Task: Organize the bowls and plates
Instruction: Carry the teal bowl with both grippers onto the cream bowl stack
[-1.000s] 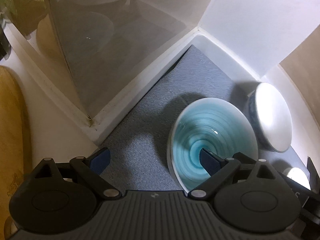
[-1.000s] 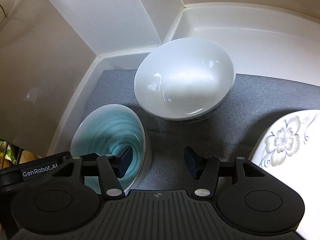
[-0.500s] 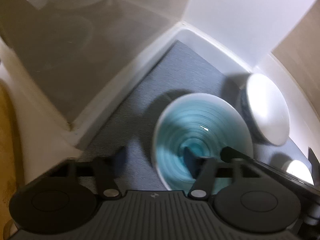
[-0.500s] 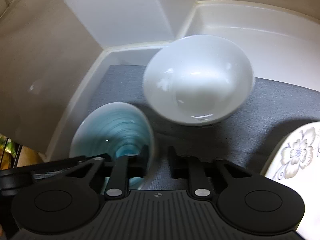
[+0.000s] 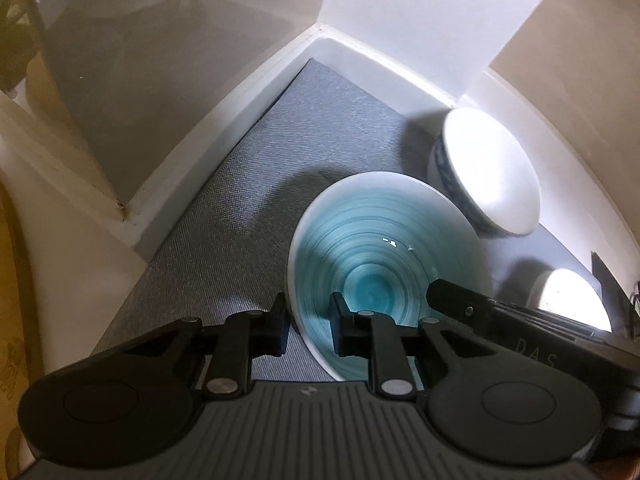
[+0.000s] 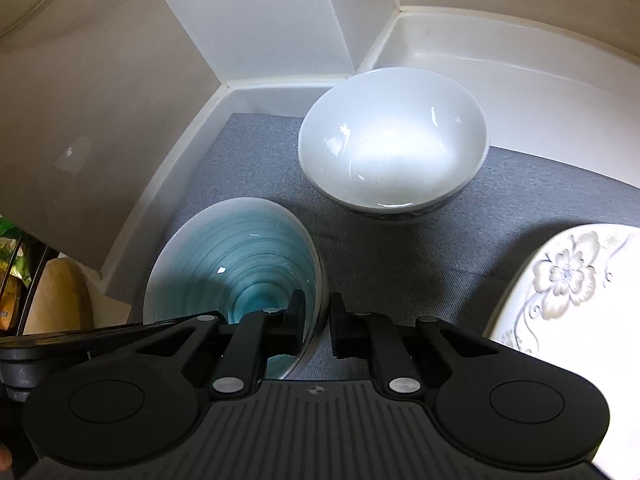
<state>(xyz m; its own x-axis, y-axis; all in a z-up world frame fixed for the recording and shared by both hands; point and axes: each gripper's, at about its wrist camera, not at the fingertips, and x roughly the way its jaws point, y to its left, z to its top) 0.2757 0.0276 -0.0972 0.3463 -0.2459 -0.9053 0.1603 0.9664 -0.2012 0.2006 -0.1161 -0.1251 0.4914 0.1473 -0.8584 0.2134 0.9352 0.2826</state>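
Both the left gripper (image 5: 308,326) and right gripper (image 6: 316,326) pinch the teal bowl's (image 5: 384,268) rim, "DAS" apparently lettered on one; only the right view shows the floral plate (image 6: 576,292).

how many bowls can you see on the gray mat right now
2. The teal bowl sits near the mat's left edge, its rim pinched by the left tool and the right tool. The white bowl stands behind it by the back wall. Others may be out of view.
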